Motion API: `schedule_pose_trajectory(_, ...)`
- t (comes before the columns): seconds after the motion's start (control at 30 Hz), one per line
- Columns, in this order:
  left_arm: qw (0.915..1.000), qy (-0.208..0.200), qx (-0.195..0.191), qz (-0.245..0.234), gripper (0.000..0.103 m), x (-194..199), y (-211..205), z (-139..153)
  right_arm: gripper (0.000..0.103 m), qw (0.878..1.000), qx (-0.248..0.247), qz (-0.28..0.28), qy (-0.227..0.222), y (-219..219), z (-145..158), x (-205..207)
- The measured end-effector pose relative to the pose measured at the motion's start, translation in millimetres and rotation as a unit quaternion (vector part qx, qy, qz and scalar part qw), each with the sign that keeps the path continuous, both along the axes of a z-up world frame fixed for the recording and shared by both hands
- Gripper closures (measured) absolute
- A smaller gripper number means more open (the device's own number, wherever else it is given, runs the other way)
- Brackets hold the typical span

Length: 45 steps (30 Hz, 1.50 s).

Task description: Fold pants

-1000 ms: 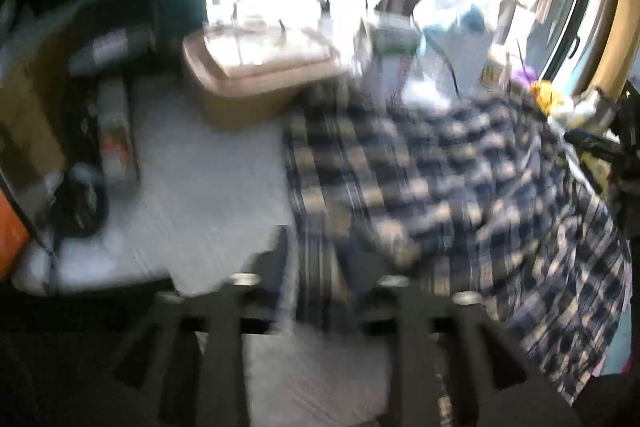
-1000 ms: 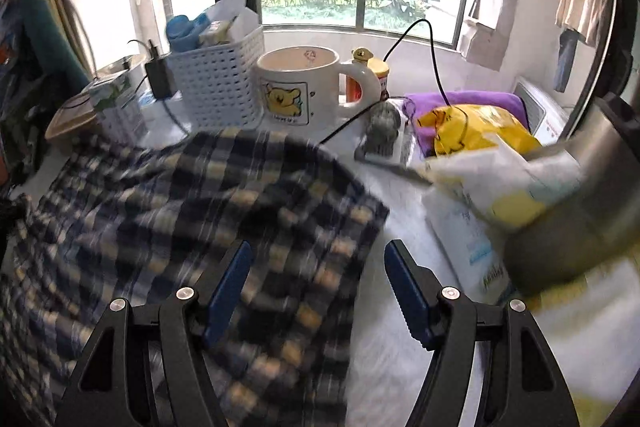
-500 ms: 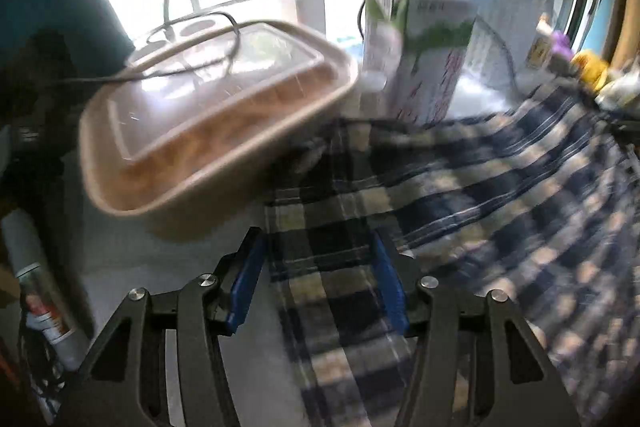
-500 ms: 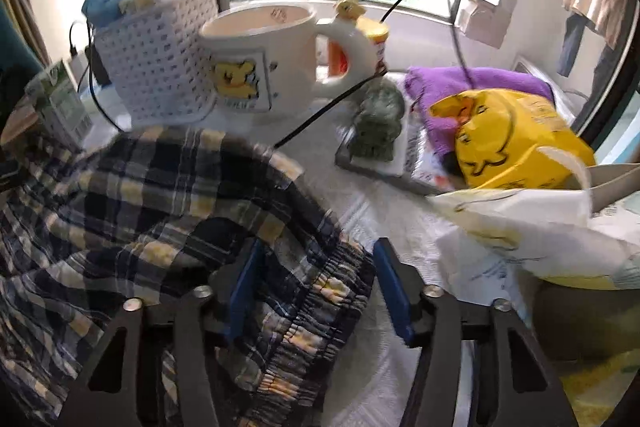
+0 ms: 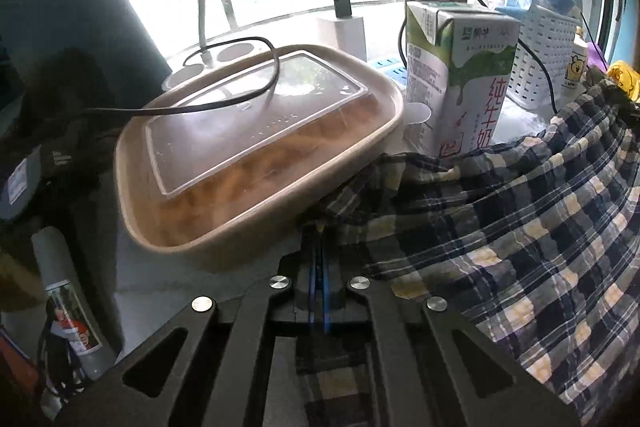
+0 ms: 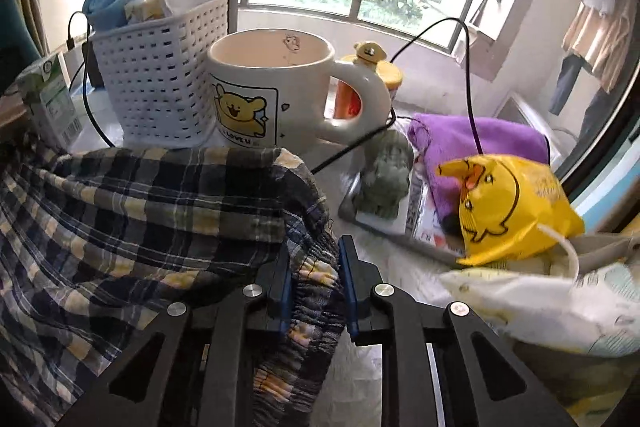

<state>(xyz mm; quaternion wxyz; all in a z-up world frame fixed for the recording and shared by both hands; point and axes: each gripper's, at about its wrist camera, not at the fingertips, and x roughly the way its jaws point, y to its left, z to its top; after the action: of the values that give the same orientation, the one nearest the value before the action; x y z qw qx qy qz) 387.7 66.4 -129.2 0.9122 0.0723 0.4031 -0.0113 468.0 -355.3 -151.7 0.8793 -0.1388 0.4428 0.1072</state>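
The pants [image 5: 500,227] are navy, grey and cream plaid and lie spread over the cluttered table. My left gripper [image 5: 319,239] is shut on their near left corner, right under the rim of a tan food container [image 5: 256,155]. In the right wrist view the pants [image 6: 140,211] fill the left half. My right gripper [image 6: 314,259] has its jaws closed on the gathered elastic waistband, with bunched cloth between the blue pads.
A milk carton [image 5: 456,79], a white basket [image 6: 160,83], a large bear mug [image 6: 276,91], black cables [image 5: 224,99], a purple cloth [image 6: 476,143], a yellow duck bag [image 6: 508,207] and a white pouch [image 6: 552,307] crowd the pants' far and right edges.
Both grippers moved forward onto the pants' far corners and closed. The left went from open to pinched on the cloth; the right narrowed onto the waistband.
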Motion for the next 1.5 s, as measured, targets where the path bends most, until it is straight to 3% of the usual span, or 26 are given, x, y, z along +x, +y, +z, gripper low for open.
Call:
schedule_pose_trajectory(0.07,1.0000,-0.007,-0.006,0.001,0.098,-10,0,8,0.080,1.000,-0.002,0.000,0.003,1,1,-2)
schedule_pose_trajectory(0.13,0.9998,-0.004,-0.018,-0.007,0.096,-23,5,19,0.071,1.000,0.006,-0.002,-0.001,-1,12,-11)
schedule_pose_trajectory(0.17,0.9996,-0.007,-0.027,-0.010,0.094,-32,8,25,0.061,1.000,0.012,-0.003,-0.009,-4,19,-18)
schedule_pose_trajectory(0.2,0.9992,-0.010,-0.034,-0.016,0.092,-46,14,34,0.044,1.000,0.019,-0.001,-0.020,-9,29,-30)
schedule_pose_trajectory(0.27,0.9984,-0.018,-0.043,-0.031,0.078,-73,17,47,0.035,0.999,0.032,0.003,-0.037,-16,46,-49)
schedule_pose_trajectory(0.33,0.9969,-0.024,-0.059,-0.047,0.071,-104,20,57,0.035,0.998,0.038,0.008,-0.049,-21,60,-74)
schedule_pose_trajectory(0.5,0.9914,0.012,-0.101,-0.082,0.070,-152,15,46,0.035,0.997,0.060,0.025,-0.047,-36,71,-144)
schedule_pose_trajectory(0.53,0.9895,0.024,-0.112,-0.088,0.068,-162,13,40,0.035,0.997,0.064,0.025,-0.043,-38,70,-155)
schedule_pose_trajectory(0.67,0.9854,0.064,-0.123,-0.098,0.042,-190,2,16,0.035,0.996,0.081,0.029,-0.020,-50,58,-202)
schedule_pose_trajectory(0.77,0.9823,0.088,-0.132,-0.099,0.035,-208,-3,1,0.035,0.996,0.083,0.034,0.003,-50,45,-224)
schedule_pose_trajectory(0.93,0.9780,0.085,-0.152,-0.116,0.032,-229,-14,1,0.035,0.995,0.090,0.031,0.016,-48,25,-251)
schedule_pose_trajectory(1.03,0.9796,0.073,-0.131,-0.133,0.035,-240,-29,1,0.035,0.996,0.080,0.034,0.027,-42,12,-260)
schedule_pose_trajectory(1.07,0.9790,0.068,-0.130,-0.141,0.055,-243,-33,0,0.035,0.997,0.069,0.031,0.025,-39,8,-262)
schedule_pose_trajectory(1.1,0.9789,0.068,-0.128,-0.144,0.067,-245,-38,-1,0.042,0.998,0.058,0.028,0.020,-36,5,-264)
schedule_pose_trajectory(1.13,0.9808,0.064,-0.121,-0.138,0.083,-244,-40,0,0.053,0.998,0.051,0.025,0.015,-35,4,-267)
schedule_pose_trajectory(1.17,0.9823,0.061,-0.118,-0.132,0.097,-243,-39,0,0.075,0.998,0.049,0.025,0.013,-34,5,-268)
schedule_pose_trajectory(1.33,0.9882,0.004,-0.134,-0.073,0.101,-233,-15,22,0.077,0.998,0.057,0.015,-0.025,-35,30,-275)
schedule_pose_trajectory(1.5,0.9903,-0.057,-0.120,-0.043,0.101,-215,7,56,0.078,0.990,0.111,-0.017,-0.080,-48,77,-282)
